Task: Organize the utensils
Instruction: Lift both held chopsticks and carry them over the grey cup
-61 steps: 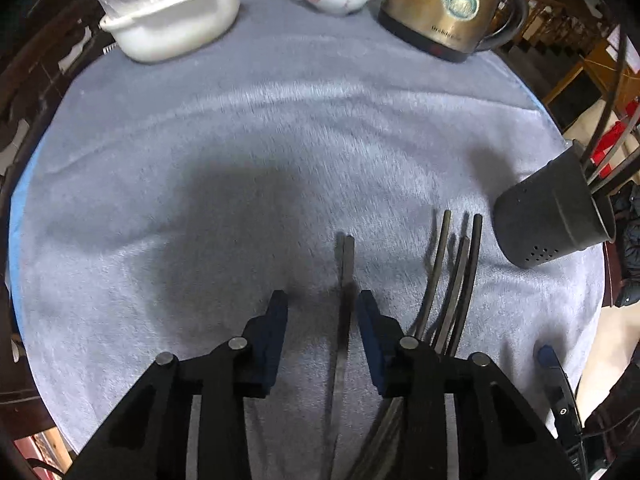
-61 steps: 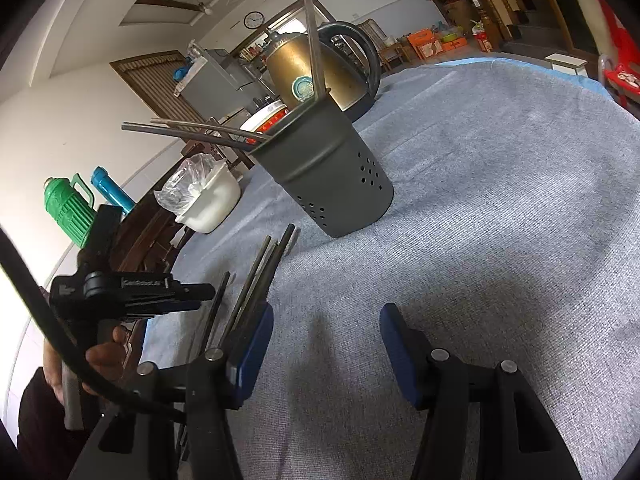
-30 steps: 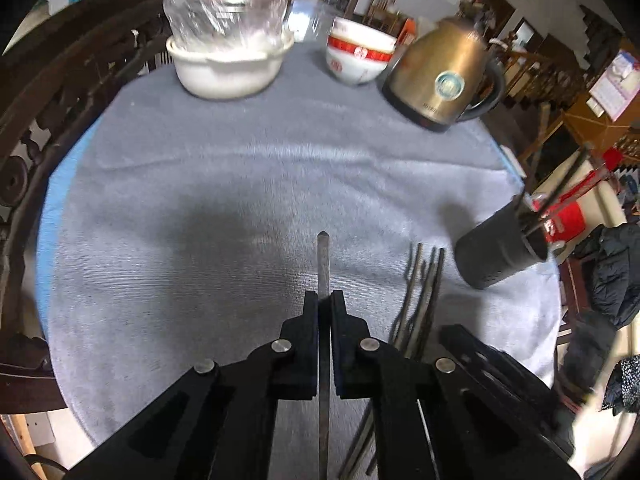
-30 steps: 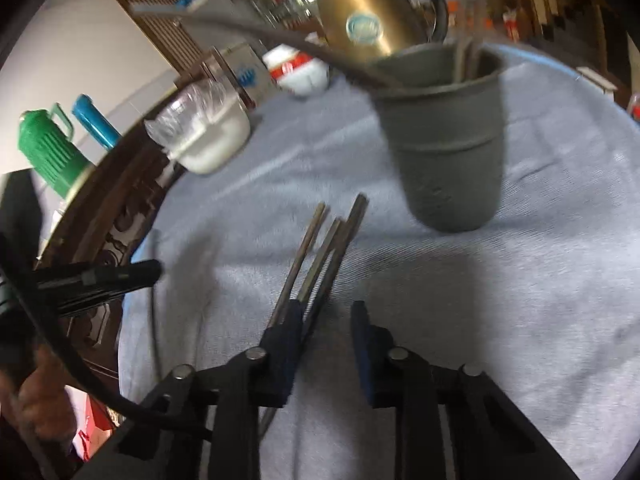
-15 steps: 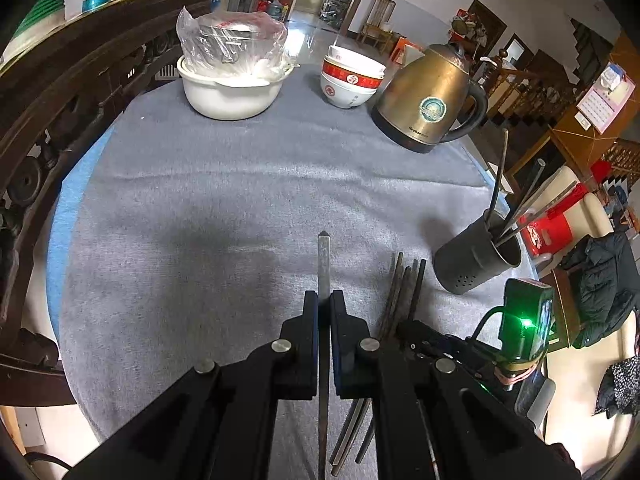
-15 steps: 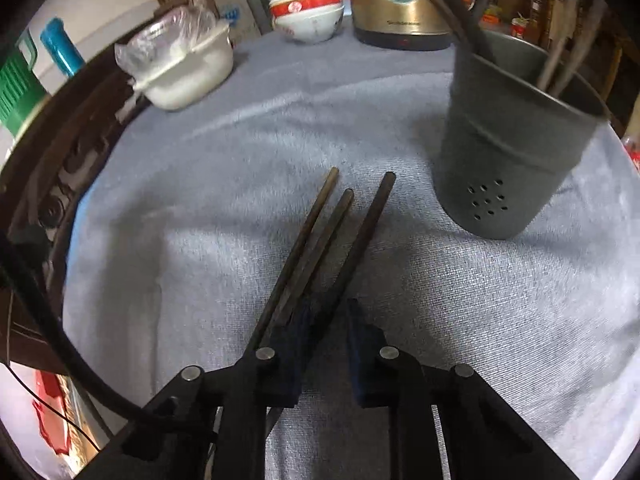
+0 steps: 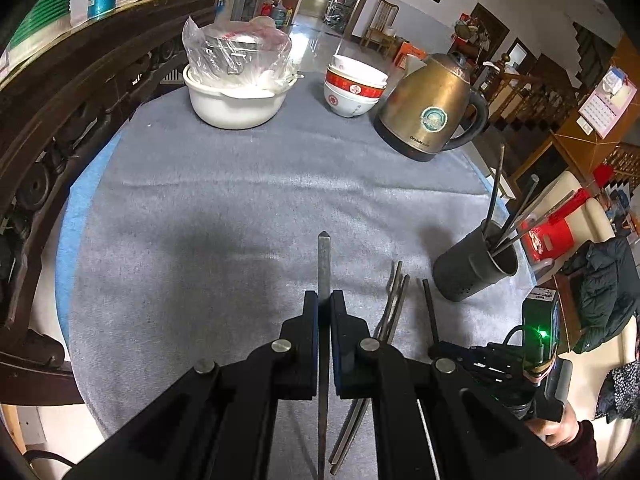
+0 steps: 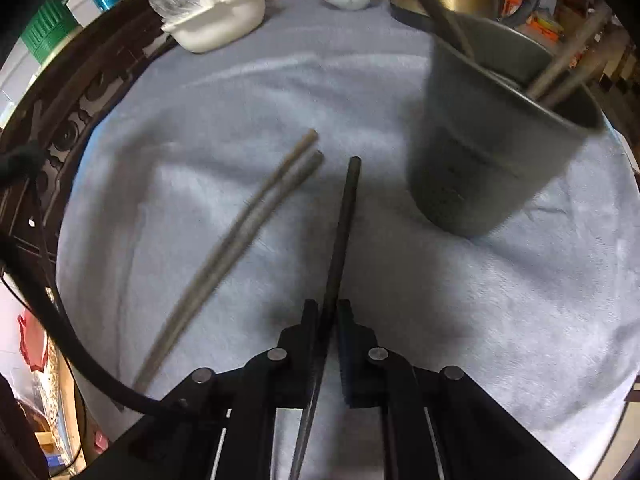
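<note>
The left gripper (image 7: 324,300) is closed on a flat, dark metal chopstick (image 7: 323,256), which is held between the pads with its pointed tip projecting ahead over the grey felt tablecloth (image 7: 224,208). The right gripper (image 8: 329,316) is closing on a single black round chopstick (image 8: 343,220); the stick is seen between the pads, lying along the line of the fingers, though whether both pads already press on it cannot be told with certainty, as the right wrist view is blurred. Two grey chopsticks (image 8: 256,216) are left lying side by side on the cloth, just beside the stick being taken. The dark grey perforated metal utensil holder (image 8: 492,152) stands near, ahead and to the right, with several sticks already leaning in it.

Risks, as judged from the present state: the black stick is gripped near one end, so it may pivot or slip if lifted before the pads have seated; the long free end may strike the holder's wall or the sticks leaning out of it, and the holder, which is light-looking, could be tipped; the two grey sticks may be nudged apart by the gripper as it leaves. The brass-coloured electric kettle (image 7: 432,116) and the stacked red-and-white bowls (image 7: 352,88) stand well apart and are not thought to be at risk.
</note>
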Motion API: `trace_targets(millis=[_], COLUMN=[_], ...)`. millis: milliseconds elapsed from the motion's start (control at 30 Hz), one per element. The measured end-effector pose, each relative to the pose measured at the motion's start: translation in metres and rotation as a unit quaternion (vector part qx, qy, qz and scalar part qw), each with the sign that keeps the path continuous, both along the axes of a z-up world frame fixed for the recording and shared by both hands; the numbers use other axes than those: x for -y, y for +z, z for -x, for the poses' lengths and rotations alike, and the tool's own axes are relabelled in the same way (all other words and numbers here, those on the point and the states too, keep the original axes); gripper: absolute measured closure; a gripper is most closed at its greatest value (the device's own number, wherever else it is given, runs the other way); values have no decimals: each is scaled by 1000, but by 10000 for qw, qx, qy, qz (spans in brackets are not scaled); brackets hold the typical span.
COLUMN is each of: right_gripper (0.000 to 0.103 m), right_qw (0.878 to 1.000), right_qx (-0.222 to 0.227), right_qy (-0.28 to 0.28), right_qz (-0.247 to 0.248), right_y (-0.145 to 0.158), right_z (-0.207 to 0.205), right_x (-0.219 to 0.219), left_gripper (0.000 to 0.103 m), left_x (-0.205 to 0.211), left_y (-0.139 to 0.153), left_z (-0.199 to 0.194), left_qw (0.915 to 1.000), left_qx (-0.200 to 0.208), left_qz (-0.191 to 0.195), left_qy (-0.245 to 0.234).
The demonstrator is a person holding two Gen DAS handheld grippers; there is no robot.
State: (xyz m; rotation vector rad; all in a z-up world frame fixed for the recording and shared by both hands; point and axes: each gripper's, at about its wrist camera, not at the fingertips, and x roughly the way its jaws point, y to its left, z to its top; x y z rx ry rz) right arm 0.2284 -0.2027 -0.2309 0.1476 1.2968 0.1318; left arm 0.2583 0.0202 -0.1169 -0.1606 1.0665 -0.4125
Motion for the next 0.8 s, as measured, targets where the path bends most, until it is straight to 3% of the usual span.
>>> trace_targets(millis=[200, 467, 667, 800], right_gripper=[90, 88, 95, 95], right_qw=[9982, 9946, 9954, 9945], right_qx=[-147, 46, 142, 450], right_qy=[-490, -1025, -945, -868], right_qz=[-317, -155, 13, -371], right_y=[-1, -1, 3, 16], right_z=[-11, -34, -38, -19], right_x=[15, 13, 11, 17], left_gripper=[97, 97, 97, 97], left_x=[1, 6, 9, 15], left_y=[5, 10, 18, 27], left_z=[4, 13, 21, 31], left_qw=[10000, 9998, 9995, 9989], left_qx=[63, 155, 241, 365], left_qz=[-49, -111, -111, -159], left_qy=[-6, -103, -146, -238])
